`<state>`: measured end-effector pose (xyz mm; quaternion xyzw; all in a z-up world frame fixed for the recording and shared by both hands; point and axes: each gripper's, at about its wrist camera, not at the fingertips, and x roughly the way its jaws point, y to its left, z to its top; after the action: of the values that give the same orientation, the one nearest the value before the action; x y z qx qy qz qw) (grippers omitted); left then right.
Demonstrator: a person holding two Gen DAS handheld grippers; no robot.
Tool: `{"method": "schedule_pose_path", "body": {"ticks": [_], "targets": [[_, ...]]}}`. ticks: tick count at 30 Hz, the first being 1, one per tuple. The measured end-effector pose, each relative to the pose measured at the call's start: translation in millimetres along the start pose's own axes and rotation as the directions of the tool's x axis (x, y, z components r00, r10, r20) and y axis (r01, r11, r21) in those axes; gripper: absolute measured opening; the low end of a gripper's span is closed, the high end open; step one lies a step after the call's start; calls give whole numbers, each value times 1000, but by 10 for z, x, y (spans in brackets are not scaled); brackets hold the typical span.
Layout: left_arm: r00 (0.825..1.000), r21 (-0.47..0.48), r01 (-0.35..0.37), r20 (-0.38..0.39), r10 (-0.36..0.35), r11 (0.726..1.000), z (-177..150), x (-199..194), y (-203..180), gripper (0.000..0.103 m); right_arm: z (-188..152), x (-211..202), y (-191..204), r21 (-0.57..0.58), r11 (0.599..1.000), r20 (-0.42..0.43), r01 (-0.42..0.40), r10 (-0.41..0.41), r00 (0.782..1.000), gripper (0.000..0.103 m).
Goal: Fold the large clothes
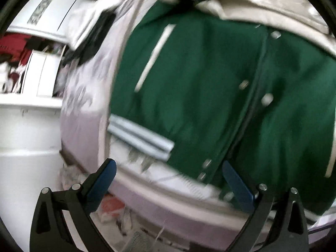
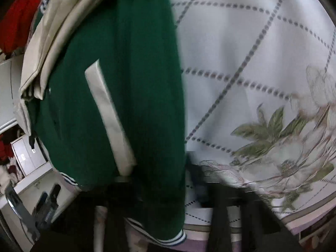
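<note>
Clearly, the green jacket [image 1: 199,79] with cream sleeves lies over the bedspread [image 1: 84,130], and it fills most of the left wrist view. Its front with pale snap buttons runs down the right part, a cream pocket strip is on the left part, and the striped hem is near the bed's edge. The left gripper [image 1: 168,180] stands wide, with its blue pads [image 1: 105,180] well apart; nothing is between them, and they hang above the hem and the bedspread edge.

In the right wrist view the jacket [image 2: 134,96] hangs on the left side, and the bedspread [image 2: 241,67] with dotted lines and a flower print is on the right. The right gripper [image 2: 189,189] is dark and blurred at the bottom; its jaws are closed together, close to the jacket's edge. Whether they pinch the cloth, I cannot tell.
</note>
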<state>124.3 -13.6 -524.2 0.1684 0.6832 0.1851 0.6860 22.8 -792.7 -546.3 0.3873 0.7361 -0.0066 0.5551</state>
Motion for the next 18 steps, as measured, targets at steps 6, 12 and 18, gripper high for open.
{"method": "schedule_pose_path", "body": {"ticks": [6, 12, 18], "targets": [[997, -27, -72, -23, 72, 997, -270, 18, 458, 103, -260, 56, 70, -8, 1000, -30, 11, -11, 999, 7], [989, -56, -149, -16, 148, 987, -368, 36, 829, 103, -622, 459, 371, -65, 992, -296, -110, 86, 951, 9], [999, -130, -26, 30, 30, 991, -155, -58, 556, 103, -141, -713, 321, -133, 981, -214, -142, 111, 970, 50]]}}
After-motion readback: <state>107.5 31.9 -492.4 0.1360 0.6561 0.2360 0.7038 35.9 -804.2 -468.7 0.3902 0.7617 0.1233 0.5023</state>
